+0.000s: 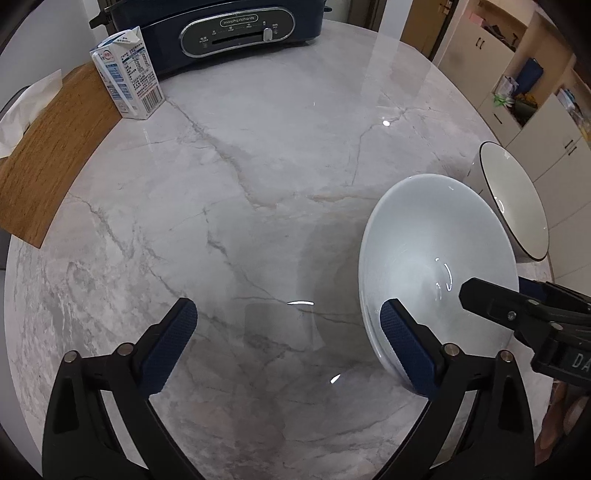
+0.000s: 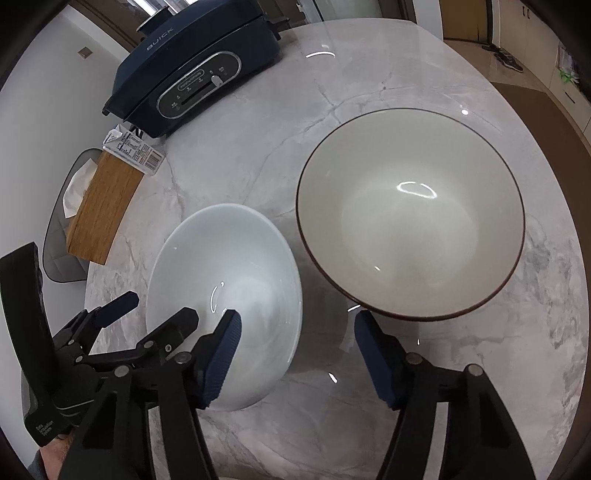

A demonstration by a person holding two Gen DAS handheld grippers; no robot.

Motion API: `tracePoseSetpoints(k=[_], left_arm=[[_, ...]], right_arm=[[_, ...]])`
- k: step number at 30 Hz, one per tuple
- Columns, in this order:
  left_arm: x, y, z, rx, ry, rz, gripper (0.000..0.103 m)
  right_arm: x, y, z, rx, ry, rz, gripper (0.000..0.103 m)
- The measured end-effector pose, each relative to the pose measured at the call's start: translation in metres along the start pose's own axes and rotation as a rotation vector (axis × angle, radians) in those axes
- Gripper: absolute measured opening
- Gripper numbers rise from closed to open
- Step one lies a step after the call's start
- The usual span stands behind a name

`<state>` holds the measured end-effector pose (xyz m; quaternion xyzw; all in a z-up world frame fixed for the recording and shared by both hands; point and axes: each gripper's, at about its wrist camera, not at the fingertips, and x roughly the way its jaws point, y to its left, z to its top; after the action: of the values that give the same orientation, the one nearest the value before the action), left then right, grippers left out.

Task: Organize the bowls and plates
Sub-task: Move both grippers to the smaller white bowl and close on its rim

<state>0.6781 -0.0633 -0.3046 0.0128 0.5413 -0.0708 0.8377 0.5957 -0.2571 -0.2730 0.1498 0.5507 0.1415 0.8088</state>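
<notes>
A white bowl (image 1: 436, 258) (image 2: 225, 280) stands on the marble table, next to a larger cream bowl with a dark rim (image 1: 517, 203) (image 2: 410, 214). My left gripper (image 1: 288, 321) is open and empty, its right finger close by the white bowl's near rim; it also shows in the right wrist view (image 2: 159, 306). My right gripper (image 2: 295, 328) is open and empty, its left finger over the white bowl's near rim, its right finger just in front of the cream bowl. One right finger shows in the left wrist view (image 1: 476, 291).
A dark blue electric cooker (image 1: 221, 29) (image 2: 192, 74) stands at the back. A milk carton (image 1: 127, 74) (image 2: 135, 147) and a wooden tissue box (image 1: 48, 147) (image 2: 103, 214) are at the left. The marble table (image 1: 240, 184) edge curves off right.
</notes>
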Motion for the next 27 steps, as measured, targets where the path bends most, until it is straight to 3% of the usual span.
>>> tracePoseSetpoints(k=[1, 3, 6, 11, 19, 27], left_arm=[[0.002, 0.0, 0.002, -0.001, 0.005, -0.025, 0.088], [0.006, -0.002, 0.002, 0.001, 0.022, -0.059, 0.065], [0.006, -0.007, 0.003, 0.012, 0.016, -0.08, 0.049], [0.004, -0.018, 0.006, 0.032, 0.016, -0.117, 0.01], [-0.002, -0.014, 0.002, -0.008, 0.022, -0.153, 0.009], [-0.041, -0.011, -0.001, 0.01, -0.007, -0.145, 0.009]], right_arm=[[0.001, 0.001, 0.0, -0.002, 0.003, 0.004, 0.058], [0.005, 0.002, 0.0, -0.007, 0.01, 0.008, 0.047], [0.009, 0.004, 0.0, -0.016, 0.021, 0.015, 0.023], [0.012, 0.015, 0.0, -0.053, 0.025, 0.019, 0.019], [0.01, 0.019, -0.001, -0.053, 0.03, 0.029, 0.018], [-0.023, 0.038, -0.004, -0.093, -0.005, 0.033, 0.017]])
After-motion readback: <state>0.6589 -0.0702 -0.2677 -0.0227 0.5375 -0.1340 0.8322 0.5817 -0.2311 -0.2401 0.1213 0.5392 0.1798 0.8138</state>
